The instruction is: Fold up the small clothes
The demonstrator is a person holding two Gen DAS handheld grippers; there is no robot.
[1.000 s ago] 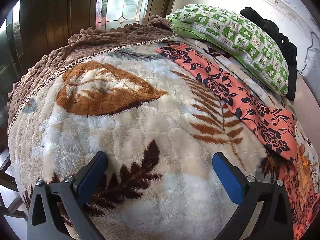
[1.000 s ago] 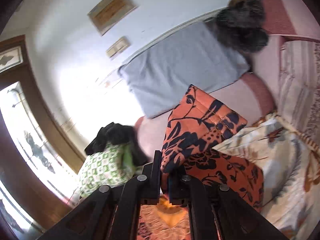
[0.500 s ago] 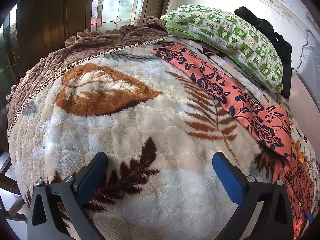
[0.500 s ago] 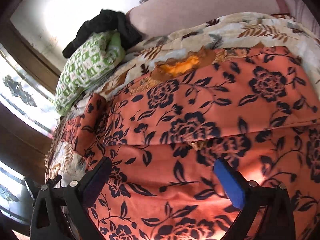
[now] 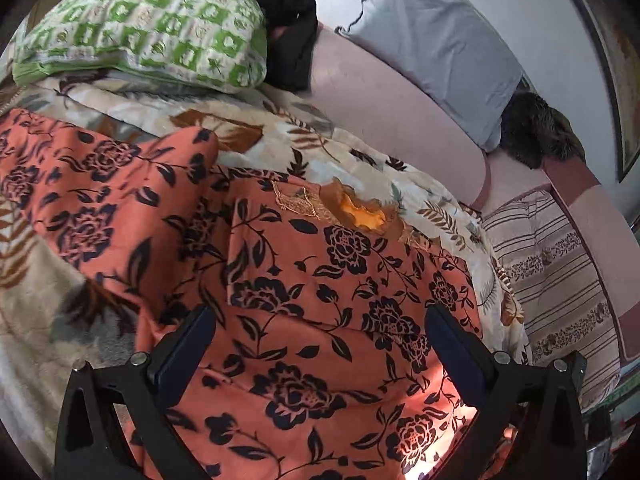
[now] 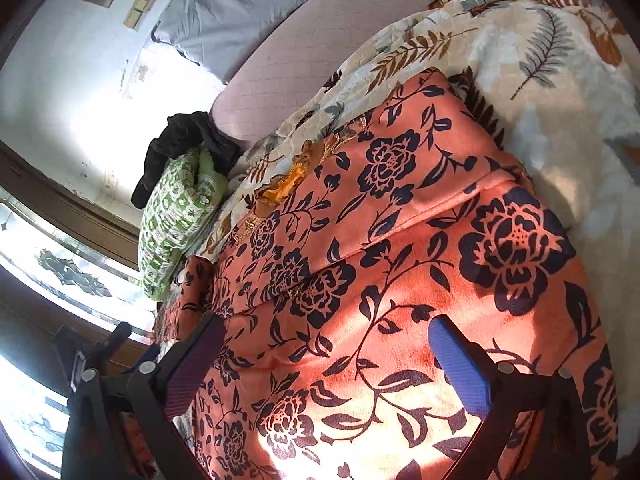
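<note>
1. Garment, orange with dark flowers, is spread flat over the blanket on the bed, with one part folded over on top so a straight fold edge can be seen across the middle in the left wrist view.
2. Its far edge stops just short of the blanket's own far edge; a bare pink mattress strip is left beyond that, up to the grey pillow.
3. A sleeve-like part is trailed off to the left, toward the green pillow, which is sat on the blanket with dark clothes piled behind it.
4. Plenty of fluffy blanket is left uncovered beside the garment in the right wrist view, so room is there on that side.
5. Left gripper is held low over the garment, jaws spread wide, nothing gripped.
6. Right gripper is angled the same way over the sunlit part of the garment, jaws also wide apart and nothing pinched.
</note>
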